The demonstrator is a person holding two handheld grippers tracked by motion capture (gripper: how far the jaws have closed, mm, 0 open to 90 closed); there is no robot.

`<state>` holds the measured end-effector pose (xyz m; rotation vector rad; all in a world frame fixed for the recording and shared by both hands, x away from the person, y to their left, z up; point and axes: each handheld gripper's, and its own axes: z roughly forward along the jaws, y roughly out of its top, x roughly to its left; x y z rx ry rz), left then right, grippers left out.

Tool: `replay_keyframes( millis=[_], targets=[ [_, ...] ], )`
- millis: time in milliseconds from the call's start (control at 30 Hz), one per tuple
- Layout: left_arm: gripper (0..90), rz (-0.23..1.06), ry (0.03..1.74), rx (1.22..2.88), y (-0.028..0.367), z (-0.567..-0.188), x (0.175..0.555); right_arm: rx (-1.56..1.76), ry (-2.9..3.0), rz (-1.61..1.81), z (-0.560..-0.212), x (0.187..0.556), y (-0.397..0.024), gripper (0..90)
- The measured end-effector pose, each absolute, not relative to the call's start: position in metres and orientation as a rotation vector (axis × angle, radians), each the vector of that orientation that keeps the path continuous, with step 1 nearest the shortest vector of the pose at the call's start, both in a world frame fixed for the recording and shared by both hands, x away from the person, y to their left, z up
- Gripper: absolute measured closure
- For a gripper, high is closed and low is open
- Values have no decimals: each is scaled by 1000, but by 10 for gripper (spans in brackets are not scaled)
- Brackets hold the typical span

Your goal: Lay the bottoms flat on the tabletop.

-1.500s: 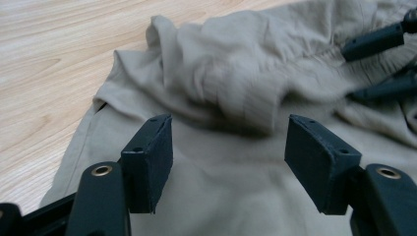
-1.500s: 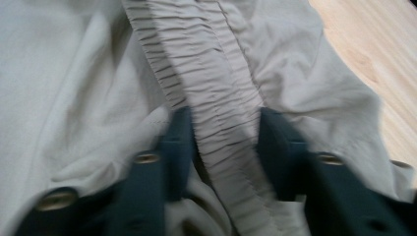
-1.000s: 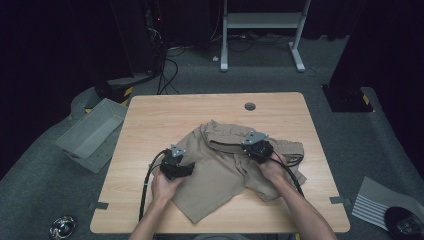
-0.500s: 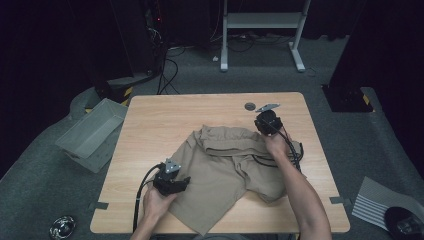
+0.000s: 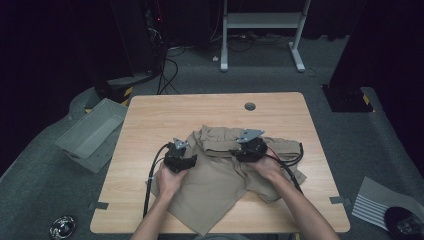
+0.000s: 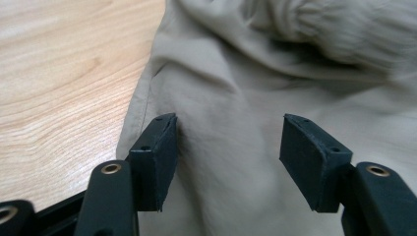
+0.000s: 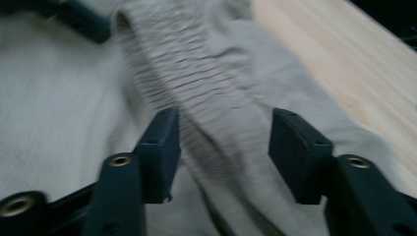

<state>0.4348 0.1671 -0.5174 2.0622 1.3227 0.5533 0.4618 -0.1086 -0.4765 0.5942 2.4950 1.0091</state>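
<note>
- Tan shorts point(image 5: 220, 177) lie crumpled on the table point(image 5: 165, 112), spread from the middle toward the near edge; one corner of cloth hangs just over that near edge.
- L gripper point(image 5: 186, 161) sits on the shorts' left part, near the cloth's left hem. Jaws apart, have just been opening a bit more; flat cloth lies under and between them, pads not pressing it.
- In the left gripper view the hem point(image 6: 140, 105) runs just left of the left pad, bare wood beside it.
- R gripper point(image 5: 239, 151) is over the gathered waistband point(image 7: 196, 98), mid-table. Jaws have just been opening, now wide apart; the ribbed band runs between them, not pinched.
- In the right gripper view, table wood shows past the cloth at upper right.
- Room: far half of the table is bare save a cable hole point(image 5: 250, 106) near the far edge. Left strip open too. Right side: cloth and R cable reach close to the right edge.
- Grey bin point(image 5: 90, 132) on the floor off the table's left edge.
</note>
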Motion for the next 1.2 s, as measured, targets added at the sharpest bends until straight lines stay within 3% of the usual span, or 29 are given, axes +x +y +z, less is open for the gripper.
replay_keyframes(
  millis=[133, 300, 400, 600, 667, 967, 1100, 1200],
  targets=[
    [432, 548, 1309, 2029, 169, -521, 426, 495, 2534, 911, -493, 456, -88, 357],
    [451, 555, 1286, 2016, 175, -523, 413, 461, 2530, 797, -510, 461, -75, 365],
    [465, 555, 1281, 2011, 176, -523, 410, 501, 2502, 790, -509, 465, -76, 462],
    [493, 556, 1260, 2006, 180, -524, 399, 558, 2462, 875, -498, 469, -84, 824],
    [508, 551, 1247, 2012, 181, -524, 393, 597, 2430, 892, -494, 472, -86, 876],
    [562, 513, 1209, 2045, 191, -522, 360, 797, 2335, 923, -467, 517, -85, 896],
    [562, 425, 1247, 2023, 195, -519, 359, 900, 2304, 889, -465, 541, -82, 880],
    [480, 426, 1284, 1992, 194, -517, 370, 978, 2299, 849, -470, 553, -79, 742]
  ],
)
